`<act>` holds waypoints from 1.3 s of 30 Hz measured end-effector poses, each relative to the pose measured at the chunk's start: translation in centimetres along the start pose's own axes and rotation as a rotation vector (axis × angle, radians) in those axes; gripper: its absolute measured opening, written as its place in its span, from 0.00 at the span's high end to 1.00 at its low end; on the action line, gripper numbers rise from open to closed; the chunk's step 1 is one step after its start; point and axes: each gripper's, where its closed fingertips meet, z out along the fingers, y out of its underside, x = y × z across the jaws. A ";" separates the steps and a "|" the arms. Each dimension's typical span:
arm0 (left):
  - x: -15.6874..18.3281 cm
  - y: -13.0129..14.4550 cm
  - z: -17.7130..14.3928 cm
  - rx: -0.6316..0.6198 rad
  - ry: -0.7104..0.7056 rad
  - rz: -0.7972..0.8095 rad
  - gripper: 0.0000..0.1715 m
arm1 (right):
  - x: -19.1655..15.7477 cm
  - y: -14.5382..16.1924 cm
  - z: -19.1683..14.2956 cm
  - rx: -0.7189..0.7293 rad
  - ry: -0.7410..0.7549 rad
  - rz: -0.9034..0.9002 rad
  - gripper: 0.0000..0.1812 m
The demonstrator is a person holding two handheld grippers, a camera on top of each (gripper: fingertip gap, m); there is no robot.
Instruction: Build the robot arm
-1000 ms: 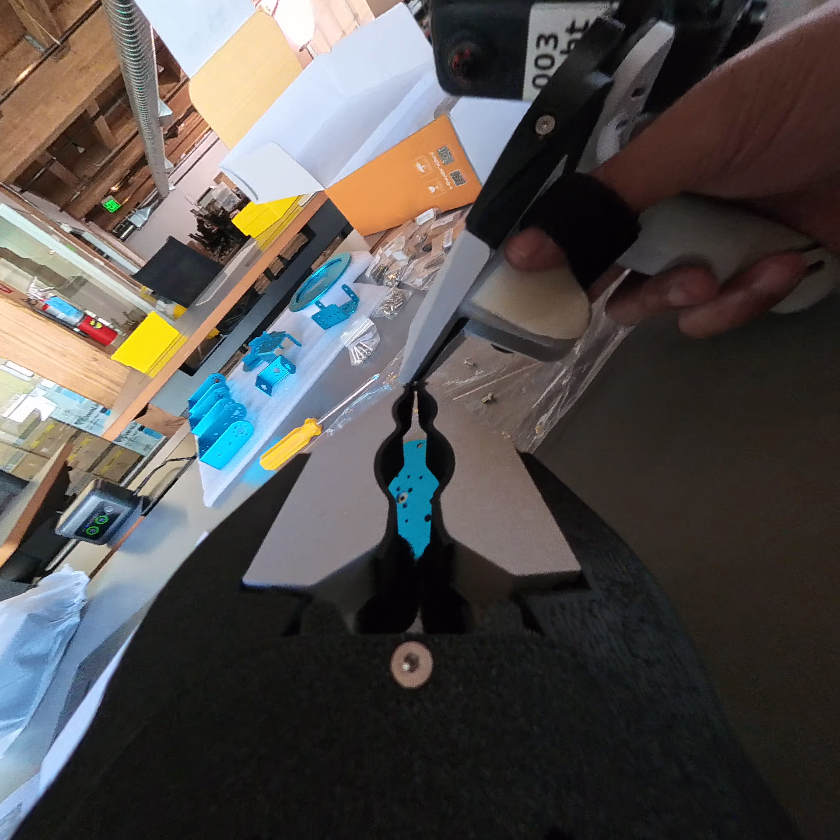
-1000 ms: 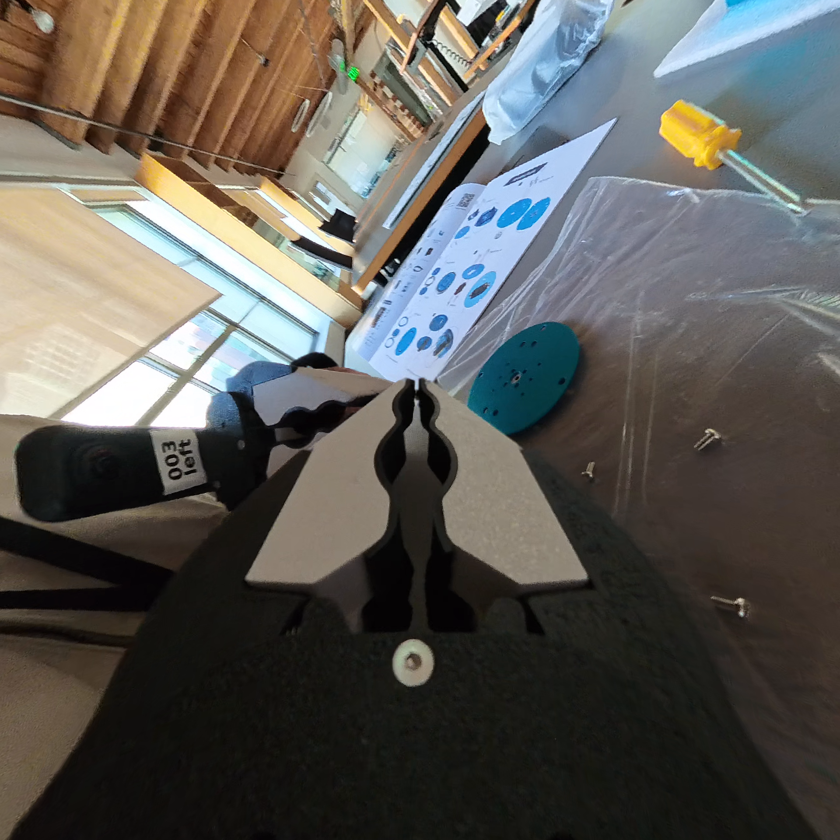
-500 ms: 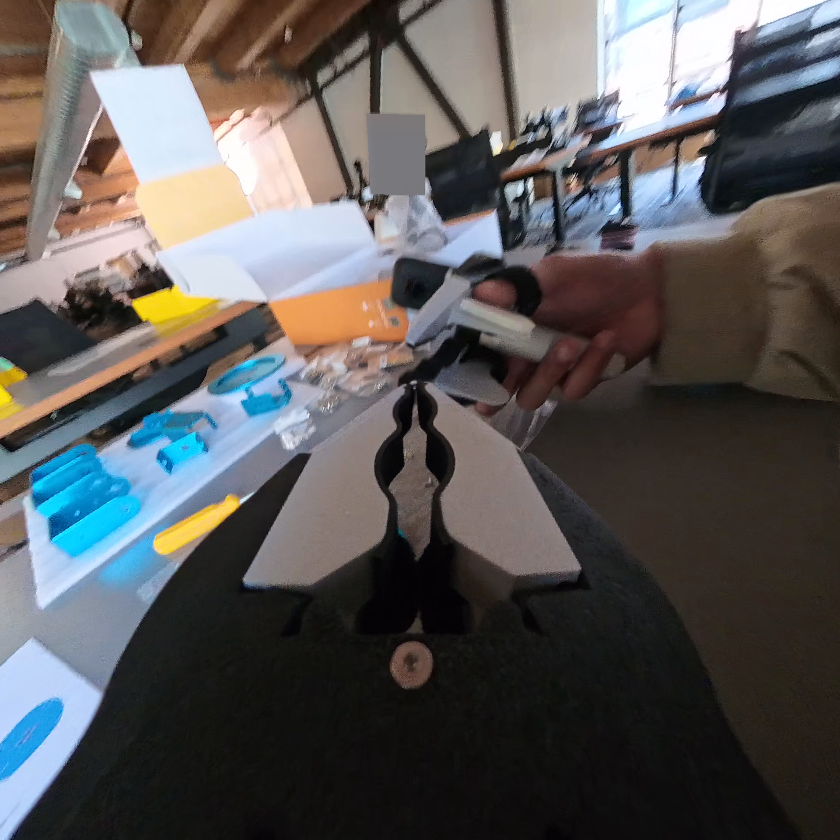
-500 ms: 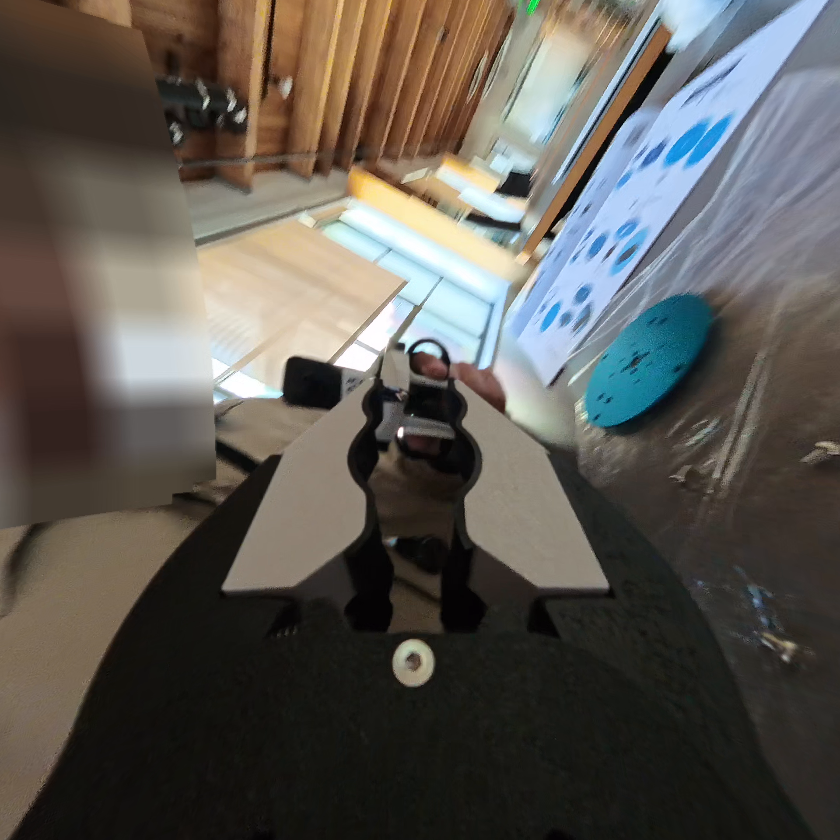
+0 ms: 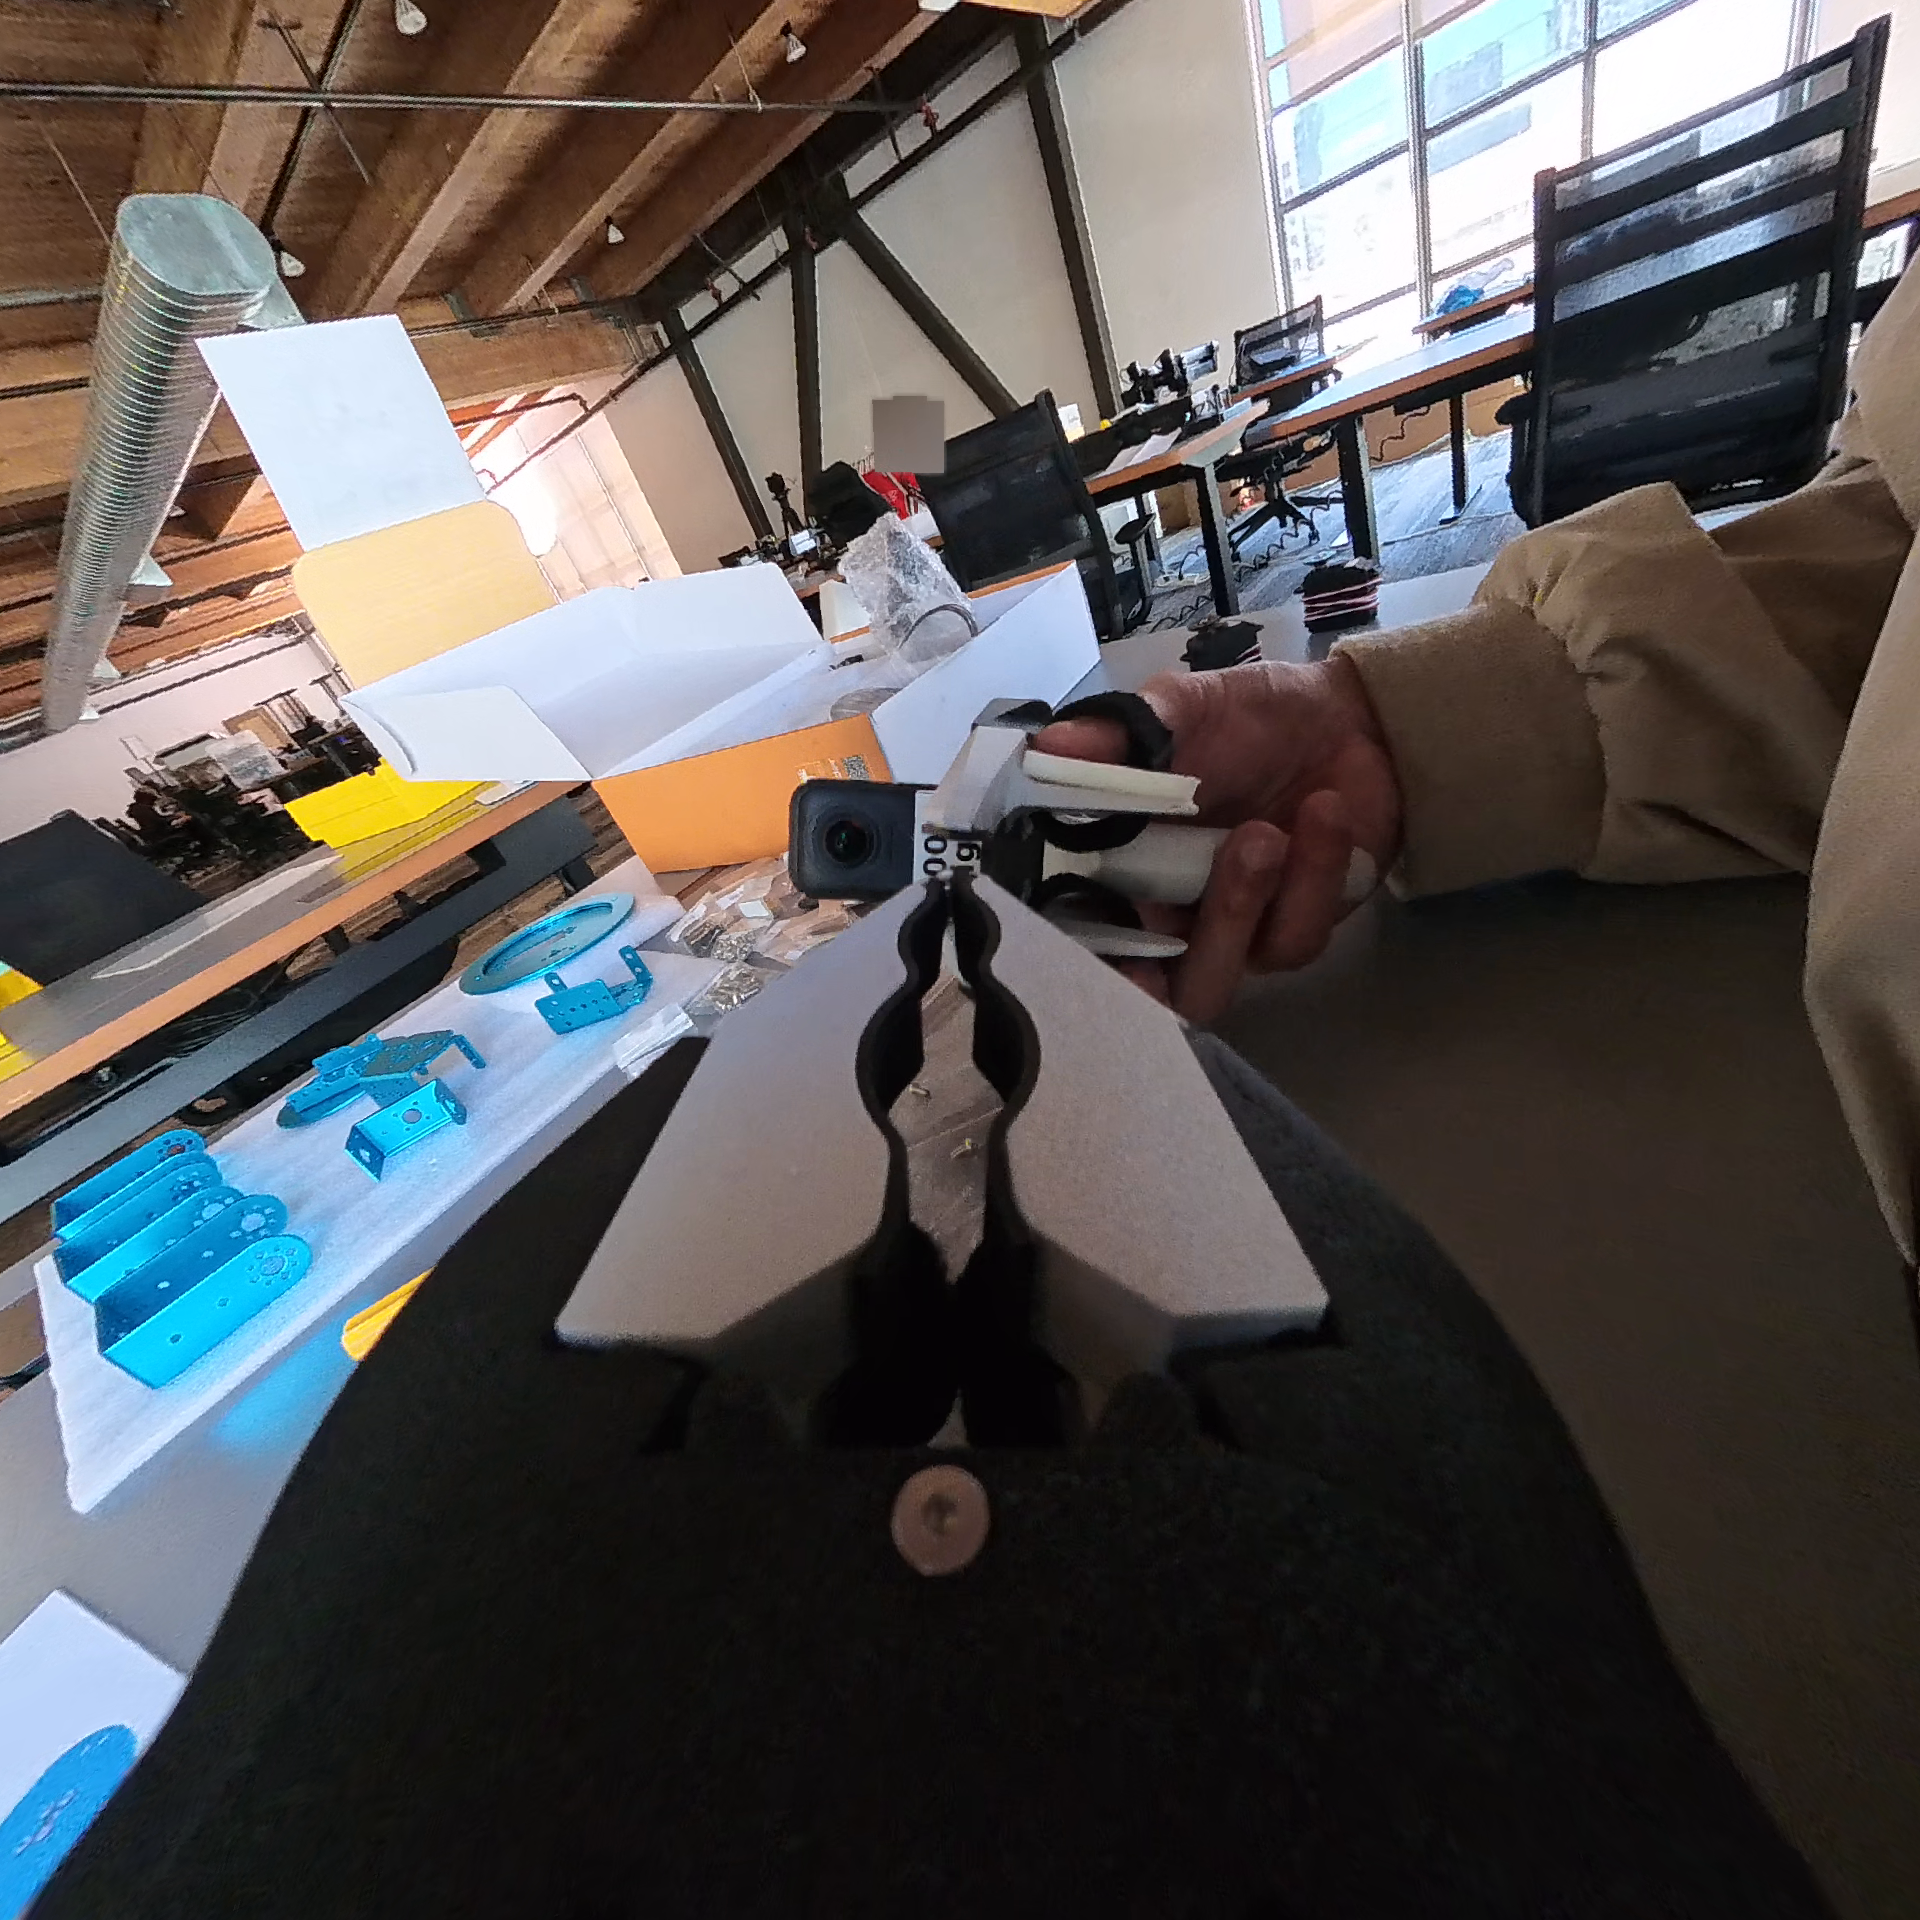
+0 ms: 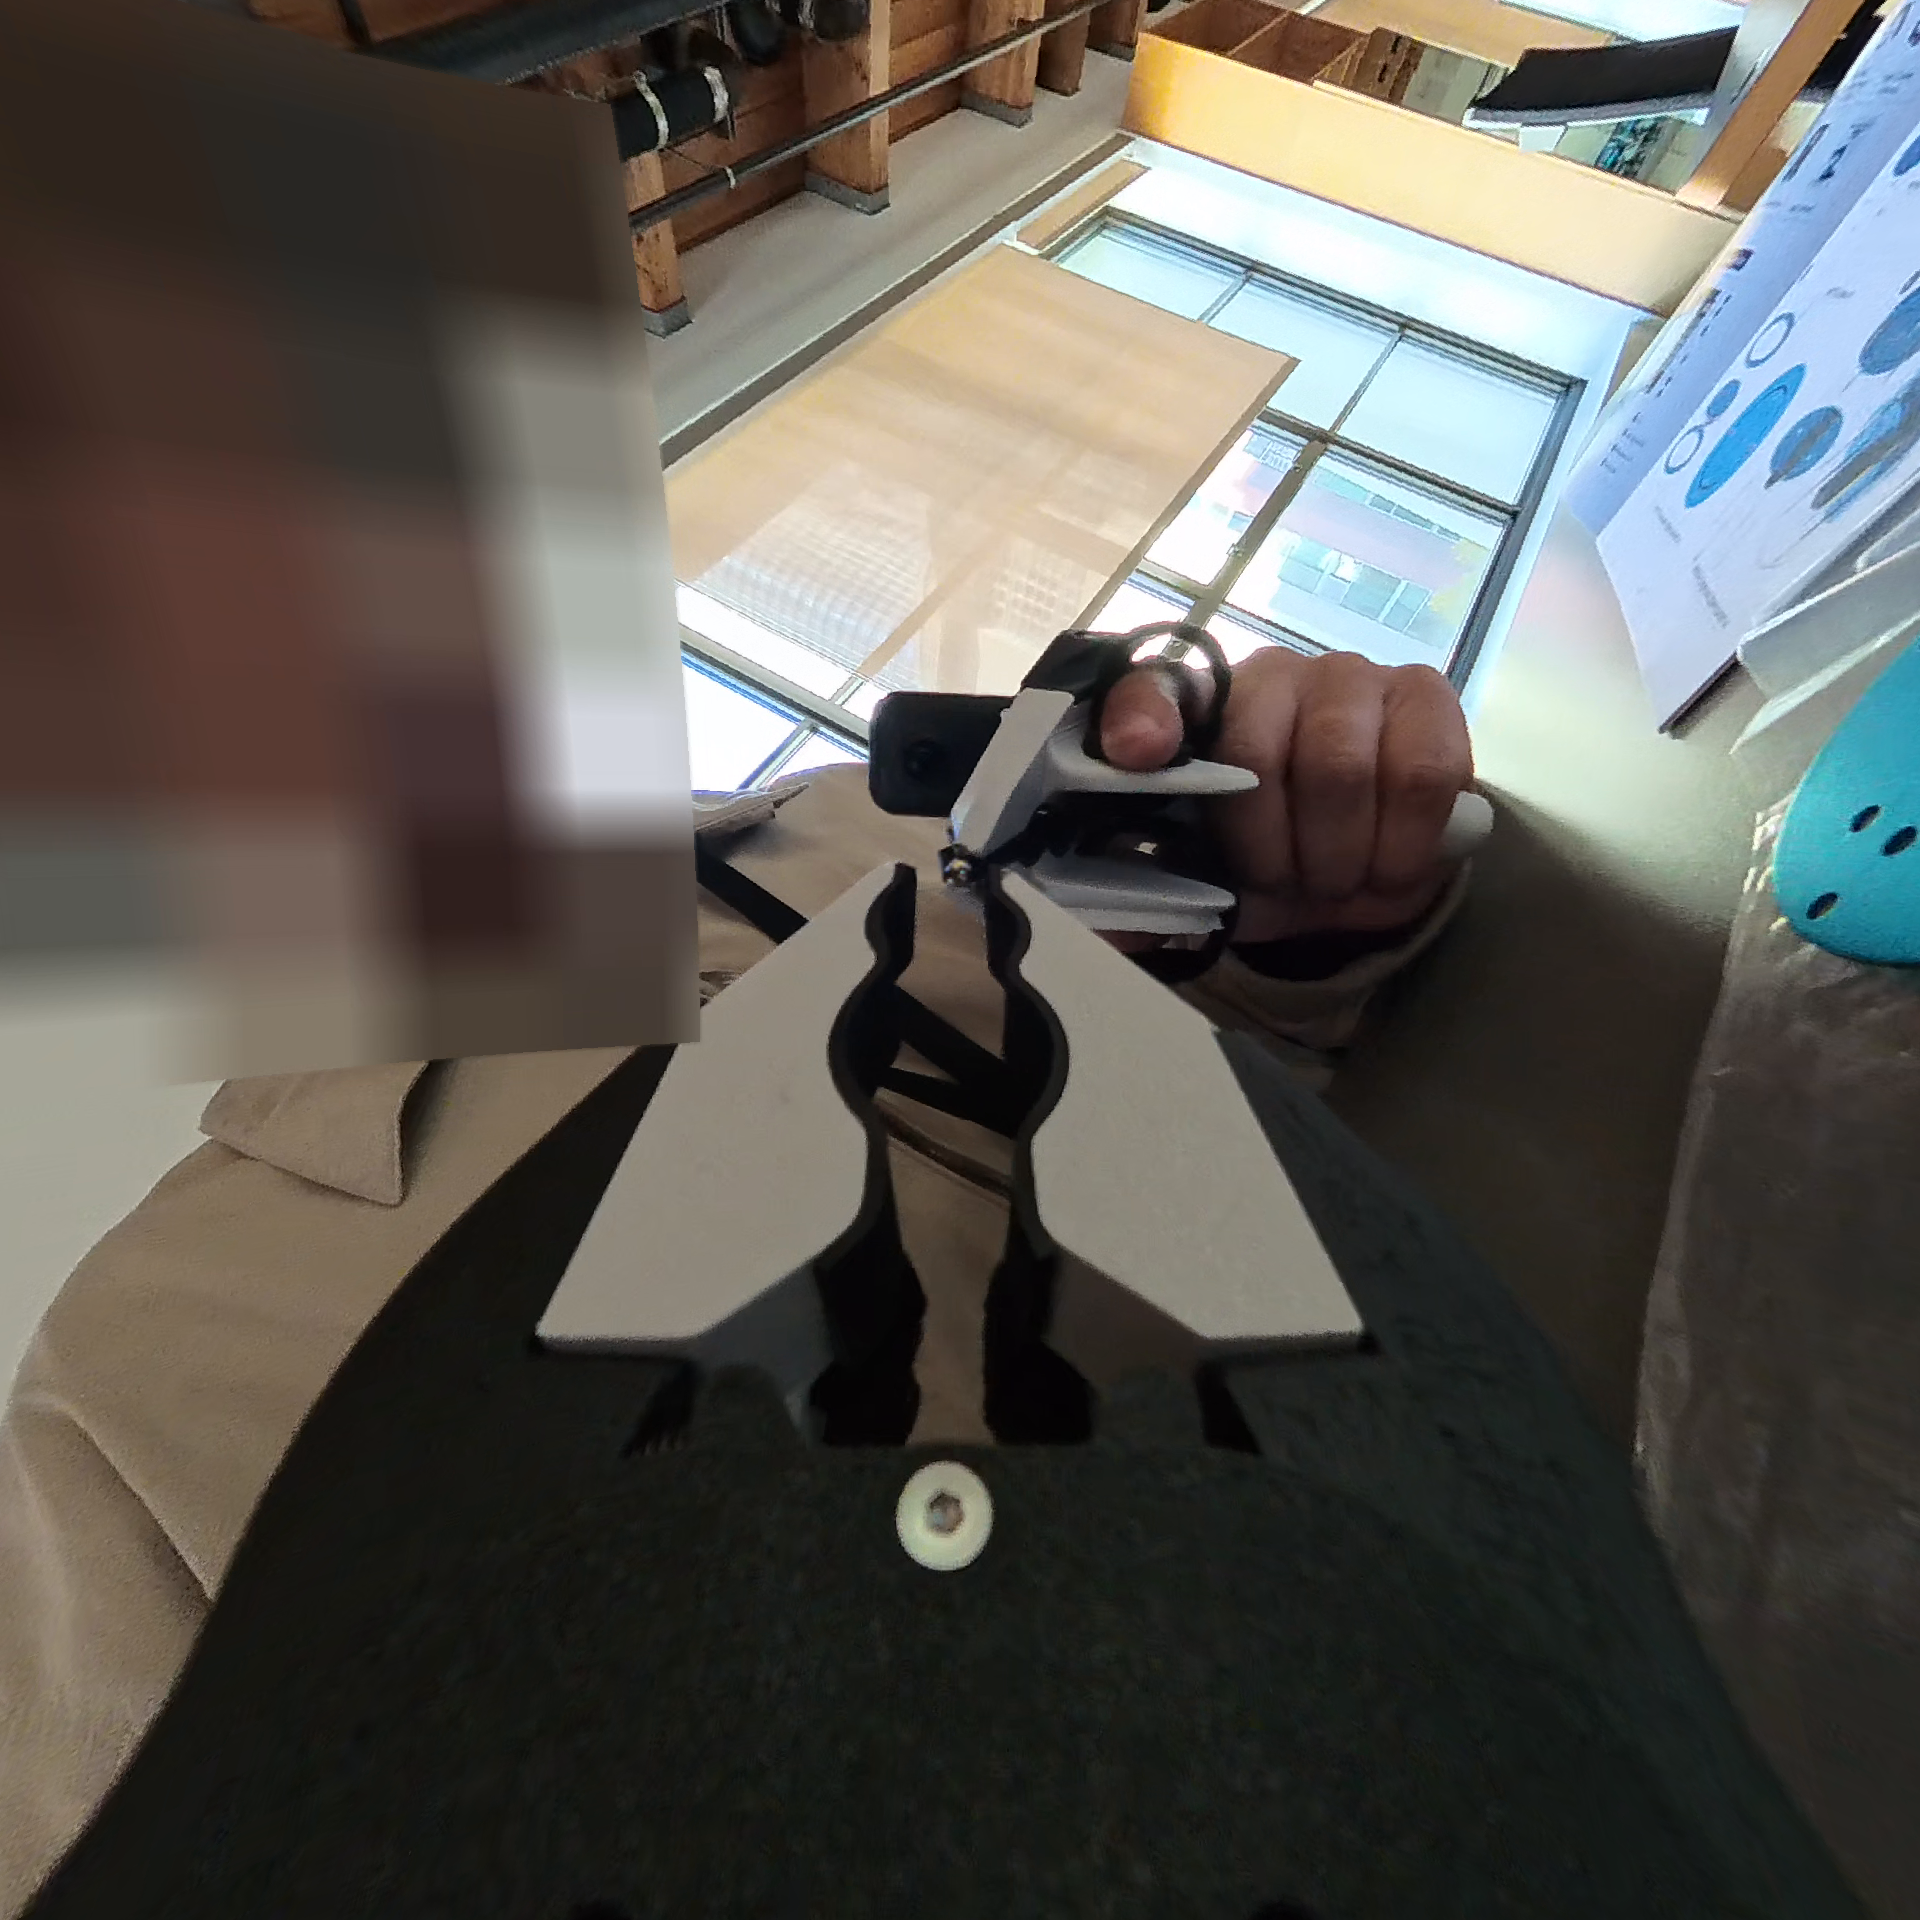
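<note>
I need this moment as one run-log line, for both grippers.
left gripper: shut on small screw | right gripper: open, tips near screw | both held above table

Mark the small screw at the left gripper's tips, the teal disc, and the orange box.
small screw [image 6: 954, 876], right wrist view, on its head.
left gripper [image 6: 961, 873], right wrist view, between its fingertips.
teal disc [image 6: 1860, 831], right wrist view, on its perforated face.
orange box [image 5: 727, 795], left wrist view, on its orange side wall.

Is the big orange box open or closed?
Open: the orange box has its white lid flaps folded up and back, showing the inside.
</note>
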 end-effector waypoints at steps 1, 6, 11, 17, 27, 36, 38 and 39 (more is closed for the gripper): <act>0.0 0.0 0.0 -0.002 0.000 0.004 0.99 | 0.0 0.0 0.0 0.002 0.002 -0.001 0.94; 0.1 0.0 0.1 -0.004 0.003 0.010 0.99 | 0.2 -0.1 -0.2 0.011 0.004 0.001 0.97; 0.2 0.1 0.1 -0.008 0.002 0.015 0.99 | 0.3 -0.1 -0.3 0.010 0.004 0.006 0.98; 0.3 0.2 0.1 -0.010 0.004 0.019 0.99 | 0.3 0.0 -0.4 0.009 0.007 0.006 0.98; -0.1 2.1 -0.3 -0.115 0.048 -0.137 0.98 | 2.4 -0.6 -1.1 -0.022 0.246 -0.129 0.98; -4.6 7.4 -4.9 -0.372 0.047 -0.237 0.91 | 7.8 -3.7 -3.2 -0.563 1.047 -0.848 0.98; -6.2 8.5 -5.4 -0.409 0.033 -0.221 0.91 | 8.9 -4.0 -3.3 -0.712 1.137 -0.929 0.98; -7.1 8.8 -5.5 -0.415 0.019 -0.208 0.92 | 9.5 -4.1 -3.5 -0.779 1.175 -0.944 0.98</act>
